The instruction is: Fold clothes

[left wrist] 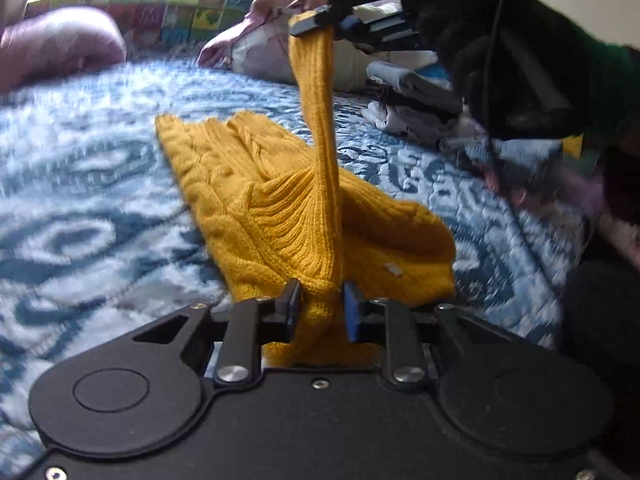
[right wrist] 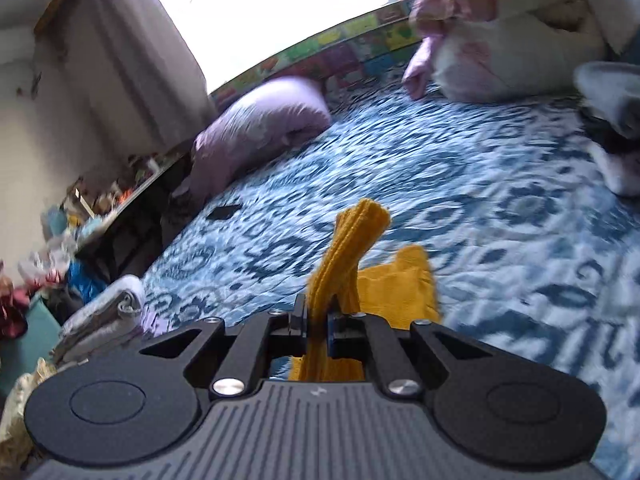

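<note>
A mustard-yellow cable-knit sweater (left wrist: pixel 256 184) is spread on the blue-and-white patterned quilt (left wrist: pixel 80 184). Its sleeve is pulled up, clamped in the right gripper (left wrist: pixel 316 26). The left gripper (left wrist: pixel 320 300) is closed on the sweater's near edge. The folded clothes pile (left wrist: pixel 412 100) is blurred and partly hidden.

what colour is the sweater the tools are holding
Mustard yellow sweater, cable-knit; shows best in the left wrist view.

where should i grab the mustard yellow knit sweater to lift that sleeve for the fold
Grip the mustard yellow knit sweater by the sleeve cuff, pinching across the narrow ribbed end from above. The right gripper holds it there and the sleeve hangs in one straight strip. The left gripper comes low from the near side at the bunched base, pinning the body to the blue patterned bedspread.
</note>
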Available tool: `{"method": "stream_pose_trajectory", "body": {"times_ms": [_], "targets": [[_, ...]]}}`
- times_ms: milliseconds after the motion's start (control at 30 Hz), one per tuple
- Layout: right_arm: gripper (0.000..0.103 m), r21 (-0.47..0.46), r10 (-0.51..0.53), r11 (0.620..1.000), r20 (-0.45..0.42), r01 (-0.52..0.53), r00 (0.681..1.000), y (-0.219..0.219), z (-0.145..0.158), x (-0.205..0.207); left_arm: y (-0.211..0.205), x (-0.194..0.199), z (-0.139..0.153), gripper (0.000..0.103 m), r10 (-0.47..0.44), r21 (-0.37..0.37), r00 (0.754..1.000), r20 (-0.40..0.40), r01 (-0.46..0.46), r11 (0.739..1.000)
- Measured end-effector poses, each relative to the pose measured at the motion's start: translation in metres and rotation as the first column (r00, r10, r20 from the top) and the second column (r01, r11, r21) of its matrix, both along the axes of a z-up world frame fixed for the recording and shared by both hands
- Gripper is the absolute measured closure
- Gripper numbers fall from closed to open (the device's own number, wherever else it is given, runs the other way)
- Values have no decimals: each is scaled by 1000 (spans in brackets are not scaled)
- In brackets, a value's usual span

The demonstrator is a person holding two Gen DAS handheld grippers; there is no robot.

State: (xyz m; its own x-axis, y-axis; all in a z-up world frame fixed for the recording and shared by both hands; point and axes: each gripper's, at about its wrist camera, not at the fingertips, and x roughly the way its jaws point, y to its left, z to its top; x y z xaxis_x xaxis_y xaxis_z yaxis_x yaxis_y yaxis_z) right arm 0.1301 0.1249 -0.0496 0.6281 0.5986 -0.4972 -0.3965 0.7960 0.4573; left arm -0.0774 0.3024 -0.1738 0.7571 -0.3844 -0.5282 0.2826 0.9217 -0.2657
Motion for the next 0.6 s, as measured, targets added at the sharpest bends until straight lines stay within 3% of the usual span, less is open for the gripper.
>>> {"method": "stream_pose_trajectory", "body": {"times_ms": [167,333,500,600], "targets": [[93,-125,58,990,-32,-61,998,54,-11,27,22,7,-5,82,11,-171,997,-71,-23,985],[93,-225,85,969,-93,-104,992,93,-35,51,42,13,-14,82,24,-316,991,-133,-65,947],[93,-306,84,943,-155,-129,984,119,-63,69,57,19,-22,82,33,-426,981,-191,-113,898],[93,-308,86,941,-191,-143,978,125,-79,81,61,21,-25,82,27,-452,977,-213,-124,883]]}}
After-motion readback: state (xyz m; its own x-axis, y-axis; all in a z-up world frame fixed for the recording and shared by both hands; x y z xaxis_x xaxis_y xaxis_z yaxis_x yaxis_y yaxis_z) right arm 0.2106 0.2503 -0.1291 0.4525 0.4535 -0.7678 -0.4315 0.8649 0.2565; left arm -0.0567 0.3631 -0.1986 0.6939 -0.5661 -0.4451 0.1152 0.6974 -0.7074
